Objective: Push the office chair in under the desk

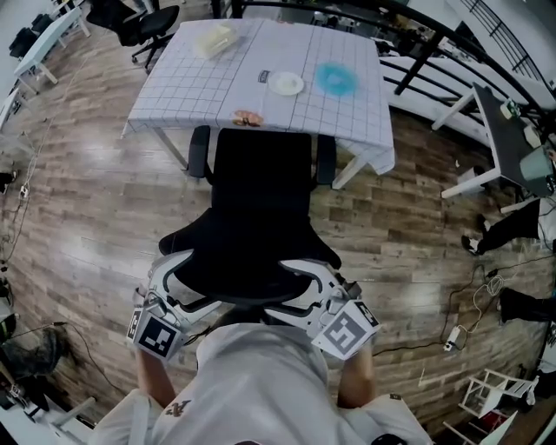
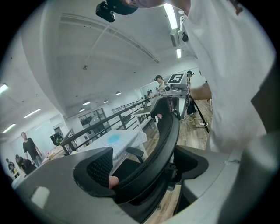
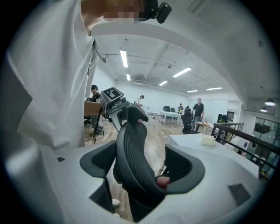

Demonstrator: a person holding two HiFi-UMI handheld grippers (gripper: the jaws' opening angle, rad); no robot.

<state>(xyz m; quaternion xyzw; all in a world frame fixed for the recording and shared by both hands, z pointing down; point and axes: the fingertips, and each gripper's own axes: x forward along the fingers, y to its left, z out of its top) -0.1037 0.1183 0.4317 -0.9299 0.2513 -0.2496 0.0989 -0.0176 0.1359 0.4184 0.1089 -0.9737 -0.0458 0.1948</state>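
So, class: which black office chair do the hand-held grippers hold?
The office chair at the checked table: left hand-held gripper and right hand-held gripper clamp its backrest. The other chair stands apart.

The black mesh backrest of the office chair [image 3: 131, 144] is clasped between the jaws of the right hand-held gripper [image 3: 141, 167]; a white-covered desk [image 3: 197, 142] is seen beyond, at right.

No words or numbers can be read anywhere. The left cube [image 1: 158, 335] and the right cube [image 1: 345, 330] carry only black-and-white square marker patterns, not letters. A small dark label [image 1: 263, 76] on the bench [image 1: 174, 87] and a mark [image 1: 178, 407] on the person's shirt [image 1: 261, 382] are too small to read
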